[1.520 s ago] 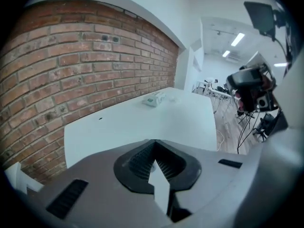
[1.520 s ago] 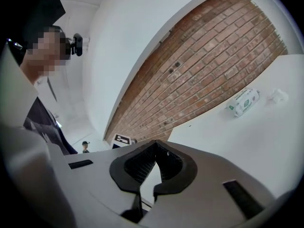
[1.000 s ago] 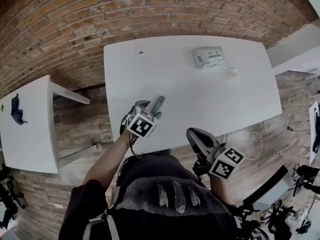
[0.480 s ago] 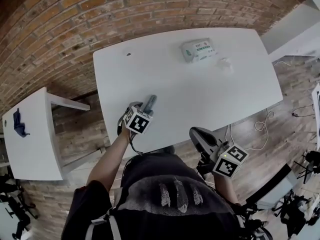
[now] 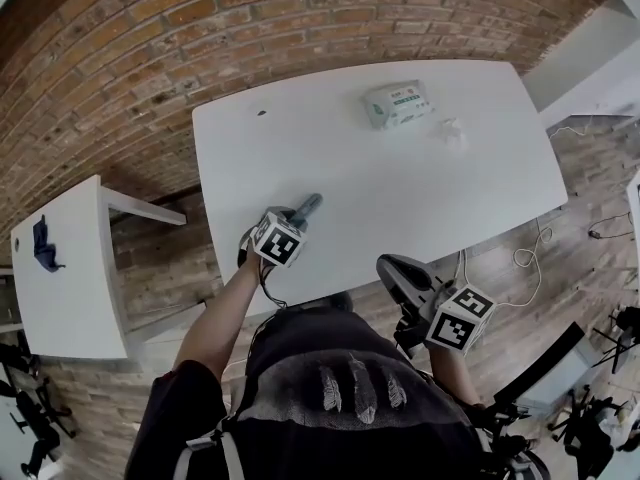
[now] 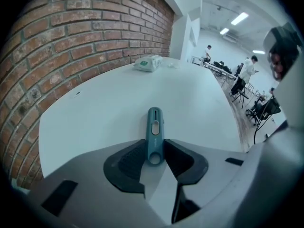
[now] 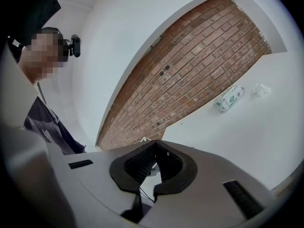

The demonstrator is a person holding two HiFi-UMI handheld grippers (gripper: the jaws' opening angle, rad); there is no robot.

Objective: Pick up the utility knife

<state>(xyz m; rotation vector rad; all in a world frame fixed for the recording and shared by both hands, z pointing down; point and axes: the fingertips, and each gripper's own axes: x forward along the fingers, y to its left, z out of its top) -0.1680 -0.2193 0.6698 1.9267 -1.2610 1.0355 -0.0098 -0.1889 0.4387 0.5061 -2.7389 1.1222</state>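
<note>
**Grasp on the utility knife.** The left tool (image 6: 155, 152) tilts steeply down at the near left part of the white surface (image 5: 400, 198), and its jaws have just been closing. The ribbed pads (image 6: 129, 159) meet both flanks of the butt end of the utility knife (image 6: 155, 125). The knife lies flat on the surface, slider uppermost, nose pointing toward the far edge.

Taking the handle by its rear end, in line with its length, appears chosen so that the narrow sides sit squarely between the pads and the blade end is clear of the tool. No lift is evident, since the knife rests on the surface.

The right tool (image 7: 155, 161) hangs at the near edge, nearly level, with its jaws closed together on nothing. It is judged idle, held out of the way because one tool suffices for so small an object.

Well apart, at the far right, lie a packet of wipes (image 5: 398, 103) and, just beside it, a crumpled white scrap (image 5: 452, 130). Neither is part of the task.

**Count:**
- one utility knife
- two tools, one engaged
- one packet
- one scrap
- two white surfaces, the other being a side surface (image 5: 60, 268) to the left along the brick wall (image 5: 150, 58), carrying one dark blue item (image 5: 42, 245)
</note>
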